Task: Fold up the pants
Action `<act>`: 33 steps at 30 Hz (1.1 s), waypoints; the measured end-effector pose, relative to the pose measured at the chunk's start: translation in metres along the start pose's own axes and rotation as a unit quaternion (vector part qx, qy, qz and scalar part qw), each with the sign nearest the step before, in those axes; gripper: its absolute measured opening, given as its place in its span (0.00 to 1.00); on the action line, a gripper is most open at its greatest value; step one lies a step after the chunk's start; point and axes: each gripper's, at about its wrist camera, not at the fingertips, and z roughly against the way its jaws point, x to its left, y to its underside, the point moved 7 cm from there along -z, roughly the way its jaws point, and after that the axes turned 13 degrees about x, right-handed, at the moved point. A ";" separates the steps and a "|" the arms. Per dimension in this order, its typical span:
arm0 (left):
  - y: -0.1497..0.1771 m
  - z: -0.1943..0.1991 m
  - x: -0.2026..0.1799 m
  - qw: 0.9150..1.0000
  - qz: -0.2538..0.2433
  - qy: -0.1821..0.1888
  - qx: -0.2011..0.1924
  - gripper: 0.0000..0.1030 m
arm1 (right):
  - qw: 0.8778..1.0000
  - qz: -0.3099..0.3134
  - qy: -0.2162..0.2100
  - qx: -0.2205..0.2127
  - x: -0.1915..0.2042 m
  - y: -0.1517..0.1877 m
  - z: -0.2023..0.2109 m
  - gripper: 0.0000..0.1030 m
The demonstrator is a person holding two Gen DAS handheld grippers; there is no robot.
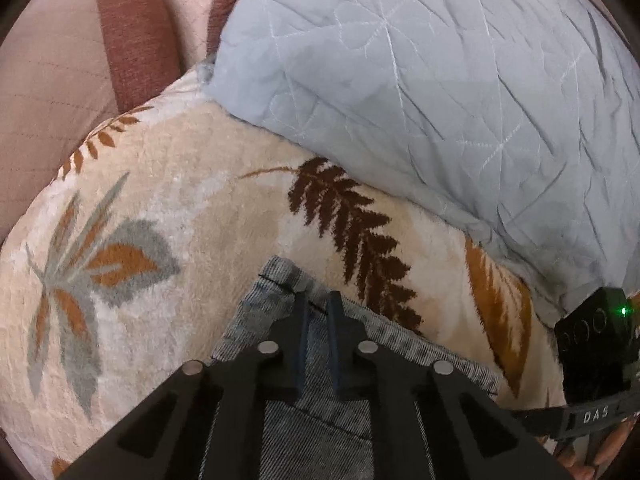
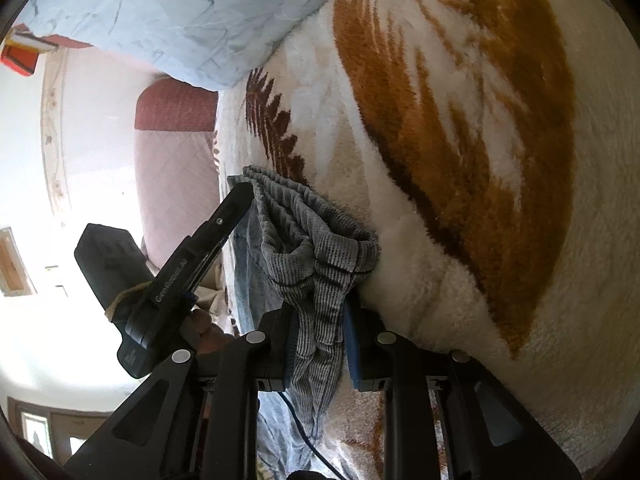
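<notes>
Both grippers reach low over a leaf-patterned fleece blanket (image 1: 192, 208), the left gripper (image 1: 318, 300) clenched on the denim pants (image 1: 320, 408) edge lying there, the right gripper (image 2: 320, 320) grasping their bunched grey waistband (image 2: 320, 248) beside it.

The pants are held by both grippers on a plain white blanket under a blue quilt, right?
Not quite. The blanket isn't plain: the left wrist view shows brown, orange and grey leaves on it. The rest holds: both the left gripper and right gripper hold the pants, with the blue quilt above.
</notes>
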 end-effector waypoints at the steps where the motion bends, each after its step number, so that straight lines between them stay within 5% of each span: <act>1: -0.003 0.001 -0.002 1.000 0.003 -0.004 -0.004 0.01 | 1.000 0.006 0.003 -0.001 0.003 0.001 0.000 0.18; 17: 0.011 0.021 0.014 0.997 0.067 0.015 -0.029 0.03 | 0.993 0.109 0.021 -0.031 0.052 0.022 0.009 0.17; 19: 0.012 0.022 0.016 0.998 0.058 0.011 -0.017 0.13 | 0.995 0.089 0.036 -0.033 0.043 0.019 0.006 0.17; 23: 0.002 0.006 0.011 1.000 0.016 0.013 0.011 0.54 | 0.999 0.030 0.035 -0.012 0.009 0.007 0.003 0.17; 26: -0.007 -0.010 -0.002 0.999 -0.023 -0.023 0.023 0.61 | 0.999 0.028 0.018 0.001 0.005 0.004 0.003 0.16; 29: -0.011 -0.019 -0.010 0.997 -0.047 -0.055 0.029 0.61 | 0.999 0.035 0.018 0.008 0.004 0.002 0.002 0.16; 33: -0.010 -0.009 0.005 0.999 -0.026 -0.039 0.017 0.31 | 0.999 0.039 0.015 0.017 0.005 0.000 0.002 0.16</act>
